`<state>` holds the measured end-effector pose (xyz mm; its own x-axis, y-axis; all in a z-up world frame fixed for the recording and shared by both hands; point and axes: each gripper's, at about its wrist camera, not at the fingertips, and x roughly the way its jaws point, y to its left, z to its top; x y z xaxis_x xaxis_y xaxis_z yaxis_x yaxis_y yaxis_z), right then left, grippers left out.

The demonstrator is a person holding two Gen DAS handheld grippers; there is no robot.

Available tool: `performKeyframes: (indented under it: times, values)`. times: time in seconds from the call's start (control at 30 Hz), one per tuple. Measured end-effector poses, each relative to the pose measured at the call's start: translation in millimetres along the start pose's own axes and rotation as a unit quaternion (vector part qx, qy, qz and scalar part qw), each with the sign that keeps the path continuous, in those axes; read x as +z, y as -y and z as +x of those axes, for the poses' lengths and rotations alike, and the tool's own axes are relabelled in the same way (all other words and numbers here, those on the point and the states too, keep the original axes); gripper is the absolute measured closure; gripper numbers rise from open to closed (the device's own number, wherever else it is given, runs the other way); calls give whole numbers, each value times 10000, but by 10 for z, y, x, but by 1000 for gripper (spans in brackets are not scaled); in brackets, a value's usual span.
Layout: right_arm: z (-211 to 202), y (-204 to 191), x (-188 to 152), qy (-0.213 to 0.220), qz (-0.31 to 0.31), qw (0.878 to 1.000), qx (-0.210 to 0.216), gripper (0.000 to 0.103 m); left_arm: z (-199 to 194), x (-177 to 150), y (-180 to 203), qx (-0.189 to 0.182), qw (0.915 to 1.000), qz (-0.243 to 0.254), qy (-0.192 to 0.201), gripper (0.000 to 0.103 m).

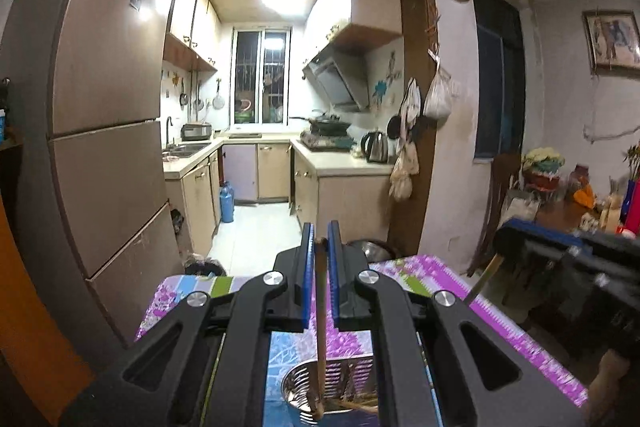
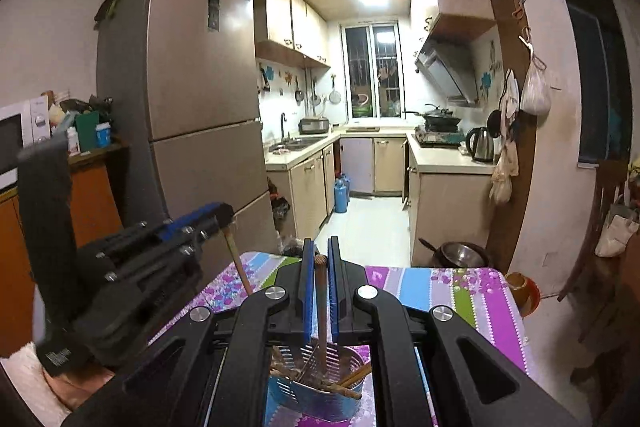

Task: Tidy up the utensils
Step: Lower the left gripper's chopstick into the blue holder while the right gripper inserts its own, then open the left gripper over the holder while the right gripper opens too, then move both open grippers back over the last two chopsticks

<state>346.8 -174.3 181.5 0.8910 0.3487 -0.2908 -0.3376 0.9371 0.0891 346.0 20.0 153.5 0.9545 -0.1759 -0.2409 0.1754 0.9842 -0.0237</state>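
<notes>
Left gripper point(image 1: 319, 251) clamped on a brown chopstick point(image 1: 320, 307), stick hanging near vertical, lower tip down inside the metal holder point(image 1: 304, 387). Right gripper point(image 2: 319, 263) clamped likewise on a second chopstick point(image 2: 321, 307), rounded top poking up between the blue pads point(image 2: 307, 287), lower end already inside the slotted blue-sided utensil holder point(image 2: 320, 403). Probably one and the same holder in both wrist views, cannot tell for sure. Holder sitting on the floral tablecloth point(image 2: 460, 291), toward the near edge of the table, directly under both grippers.

Step in hand, by the look of it: dropping both chopsticks into the holder. To do well: keep sticks upright, lower until tips close to the bottom, then part the jaws gently to avoid bounce or tipping the holder. Better to release one at a time, since the two grippers crowd each other over one small opening. Left gripper, seen from the right wrist view as a blurred body, tilted in from the left, its chopstick slanting; straighten before letting go.

In the way: several other sticks point(image 2: 344, 383) lying crosswise inside the holder, could block a straight drop or jam the tip. Table edge near, so holder could slide if nudged.

Around: fridge point(image 2: 192, 87) left of the kitchen doorway, microwave point(image 2: 16, 143) on orange cabinet, kettle point(image 2: 480, 143) on counter, steel basin point(image 2: 460, 253) on the floor past the far table edge. None near the work.
</notes>
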Motion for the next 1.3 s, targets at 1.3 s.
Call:
performKeyframes:
  times: [1.3]
  values:
    - [-2556,967,-2205,-763,-586,9916,-861,94,-1985,-1757,1207,-202,9912,804,-1037,58]
